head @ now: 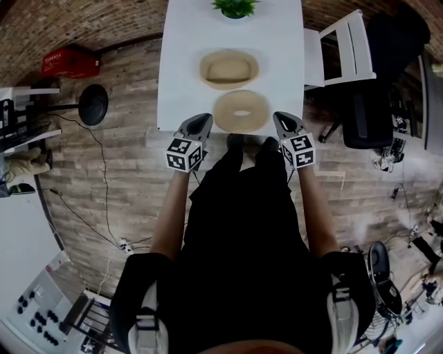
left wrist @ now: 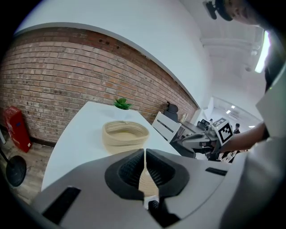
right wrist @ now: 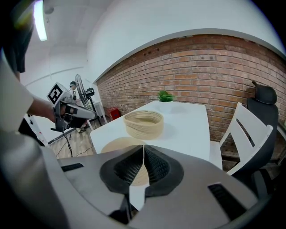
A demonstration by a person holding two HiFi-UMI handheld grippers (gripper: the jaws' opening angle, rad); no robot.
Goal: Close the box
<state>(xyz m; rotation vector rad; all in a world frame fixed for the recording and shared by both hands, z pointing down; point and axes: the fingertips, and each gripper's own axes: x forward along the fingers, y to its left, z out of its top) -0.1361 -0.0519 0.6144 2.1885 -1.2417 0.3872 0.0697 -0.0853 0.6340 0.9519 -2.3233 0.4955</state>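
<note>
A round woven box stands open on the white table; it also shows as the box and the box. Its flat round lid lies on the table just nearer to me, the lid partly hidden behind the jaws. My left gripper is shut and empty at the table's near edge, left of the lid. My right gripper is shut and empty at the lid's right. In the gripper views the left gripper and the right gripper have their jaws closed together.
A small green plant sits at the table's far end. A white chair stands right of the table, with a black office chair beyond it. A red crate and a black round stand base are on the floor left.
</note>
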